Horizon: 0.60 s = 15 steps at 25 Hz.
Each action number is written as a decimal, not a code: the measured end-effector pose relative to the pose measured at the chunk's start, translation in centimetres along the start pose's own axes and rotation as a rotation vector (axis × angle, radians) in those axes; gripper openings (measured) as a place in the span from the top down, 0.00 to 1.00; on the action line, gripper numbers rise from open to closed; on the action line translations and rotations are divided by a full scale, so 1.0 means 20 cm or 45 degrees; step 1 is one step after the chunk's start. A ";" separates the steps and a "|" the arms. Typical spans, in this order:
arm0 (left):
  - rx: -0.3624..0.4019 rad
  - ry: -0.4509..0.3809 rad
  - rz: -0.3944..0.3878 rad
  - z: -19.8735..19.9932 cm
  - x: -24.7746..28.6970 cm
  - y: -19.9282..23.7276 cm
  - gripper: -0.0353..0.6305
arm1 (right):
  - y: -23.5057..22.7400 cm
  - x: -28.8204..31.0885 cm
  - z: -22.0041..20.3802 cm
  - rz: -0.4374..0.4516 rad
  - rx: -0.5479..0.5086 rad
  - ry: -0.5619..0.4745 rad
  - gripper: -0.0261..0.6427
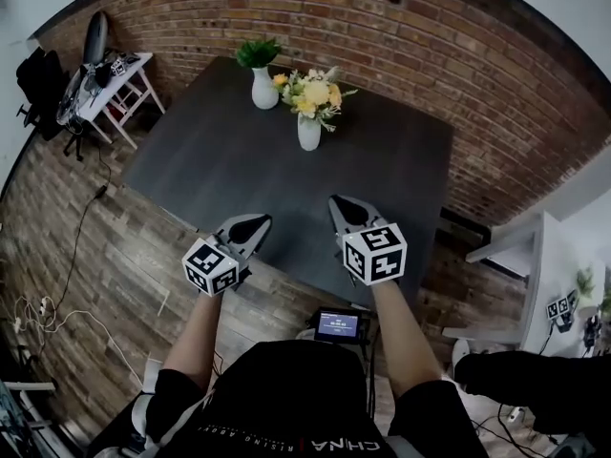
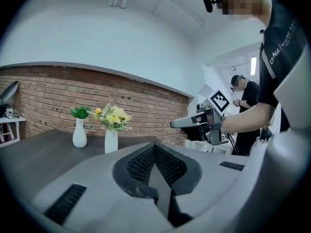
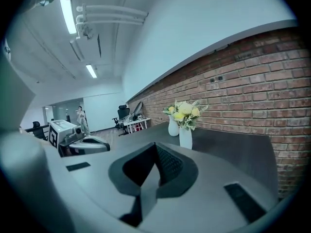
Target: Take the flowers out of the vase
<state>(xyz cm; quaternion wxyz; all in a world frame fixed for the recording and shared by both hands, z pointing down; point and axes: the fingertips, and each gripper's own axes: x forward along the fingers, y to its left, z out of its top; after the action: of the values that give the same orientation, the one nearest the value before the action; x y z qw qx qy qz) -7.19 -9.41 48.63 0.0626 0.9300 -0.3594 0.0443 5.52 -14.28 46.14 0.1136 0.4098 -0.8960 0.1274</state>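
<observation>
Fingers on both grippers are pressed fully together and hold nothing. The left gripper and right gripper hang side by side over the near edge of the dark worktop, each touching nothing. In the left gripper view its black ribbed pads meet in a point, and the right gripper view shows the same closed wedge.

Flowers, yellow and cream with green sprigs, stand upright in a white vase toward the far side of the worktop, well apart from both grippers. Just beside it, farther back and to the left, a 2nd white vase holds a green plant. Only bare worktop lies between the fingers and the 2 vases.

Writing: each gripper carries a cube of black-and-white square markers. White lettering on the person's black shirt seems to read "CHNA", with a smaller line I cannot make out. A small screen at the waist shows figures too small to read.

Around: a brick wall behind the worktop, a wood floor, a small white table and a black office chair at left, white furniture at right. Another person in black stands behind in the left gripper view.
</observation>
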 end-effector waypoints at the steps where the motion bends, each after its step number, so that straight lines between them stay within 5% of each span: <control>1: -0.004 0.002 0.004 0.00 0.03 0.02 0.94 | -0.04 0.02 0.00 0.005 0.000 0.010 0.95; 10: -0.048 0.052 0.007 -0.06 0.22 0.24 0.94 | -0.20 0.28 -0.06 0.024 0.087 0.066 0.95; 15: -0.048 0.072 -0.070 -0.07 0.37 0.44 0.94 | -0.31 0.46 -0.02 -0.044 0.095 0.071 0.95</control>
<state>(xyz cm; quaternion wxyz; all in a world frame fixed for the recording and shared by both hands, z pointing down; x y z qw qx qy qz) -7.85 -20.56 51.75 0.0914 0.9365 -0.3327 0.0622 4.47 -24.46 50.25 0.1254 0.4255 -0.8799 0.1703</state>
